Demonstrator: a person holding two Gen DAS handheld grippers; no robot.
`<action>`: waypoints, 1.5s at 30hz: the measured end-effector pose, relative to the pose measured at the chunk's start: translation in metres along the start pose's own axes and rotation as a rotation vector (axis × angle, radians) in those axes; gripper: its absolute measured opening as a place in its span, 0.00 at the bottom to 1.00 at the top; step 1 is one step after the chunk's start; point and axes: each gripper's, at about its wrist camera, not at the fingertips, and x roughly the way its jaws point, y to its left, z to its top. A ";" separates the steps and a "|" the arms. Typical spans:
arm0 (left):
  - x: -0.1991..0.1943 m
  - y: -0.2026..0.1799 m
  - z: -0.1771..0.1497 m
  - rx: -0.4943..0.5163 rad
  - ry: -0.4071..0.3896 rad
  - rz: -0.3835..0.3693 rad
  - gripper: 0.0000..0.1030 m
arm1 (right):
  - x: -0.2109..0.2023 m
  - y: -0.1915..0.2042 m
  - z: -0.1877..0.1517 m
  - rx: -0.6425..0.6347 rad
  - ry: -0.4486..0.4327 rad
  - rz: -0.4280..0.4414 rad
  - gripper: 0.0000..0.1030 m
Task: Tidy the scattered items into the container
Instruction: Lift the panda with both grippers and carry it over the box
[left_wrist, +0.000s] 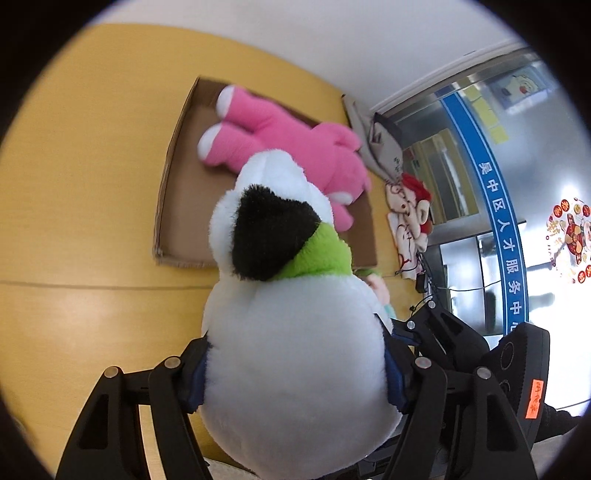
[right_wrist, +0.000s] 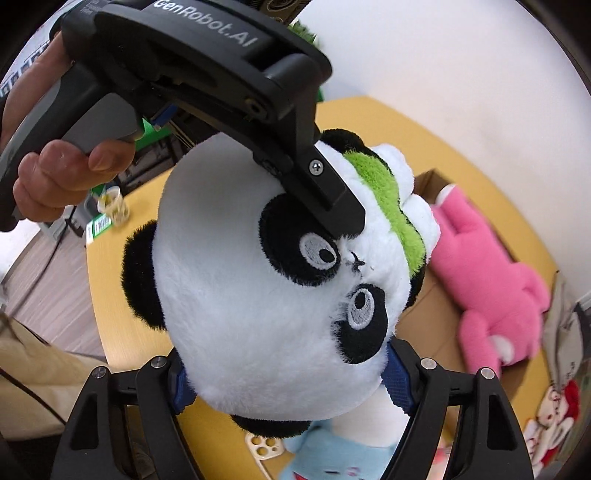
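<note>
Both tongs are clamped on one panda toy (left_wrist: 295, 332), held above the yellow counter (left_wrist: 92, 184). Left tongs (left_wrist: 295, 373) grip its white head from behind, blue pads (left_wrist: 195, 384) pressed into the plush on either side. Right tongs (right_wrist: 293, 384) grip the same head from the face side, blue pads (right_wrist: 399, 384) sunk into the fur below the eyes. In the right wrist view, one left-tongs finger (right_wrist: 332, 195) presses against the panda's face by the eye patch, and a bare hand (right_wrist: 62, 173) holds that tool's grey handle. Cardboard box (left_wrist: 173, 177) lies on the counter beyond the panda; a pink plush toy (left_wrist: 288, 147) lies inside it. A light blue plush (right_wrist: 332, 454) sits on the counter beneath the panda.
</note>
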 end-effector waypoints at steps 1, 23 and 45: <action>-0.009 -0.011 0.005 0.014 -0.010 0.007 0.70 | -0.013 -0.004 0.008 -0.003 -0.006 -0.018 0.81; -0.027 -0.074 0.159 0.137 -0.094 0.021 0.70 | -0.068 -0.128 0.119 -0.006 -0.074 -0.146 0.82; 0.122 0.063 0.151 -0.016 0.090 0.007 0.70 | 0.118 -0.166 0.044 0.070 0.037 0.039 0.82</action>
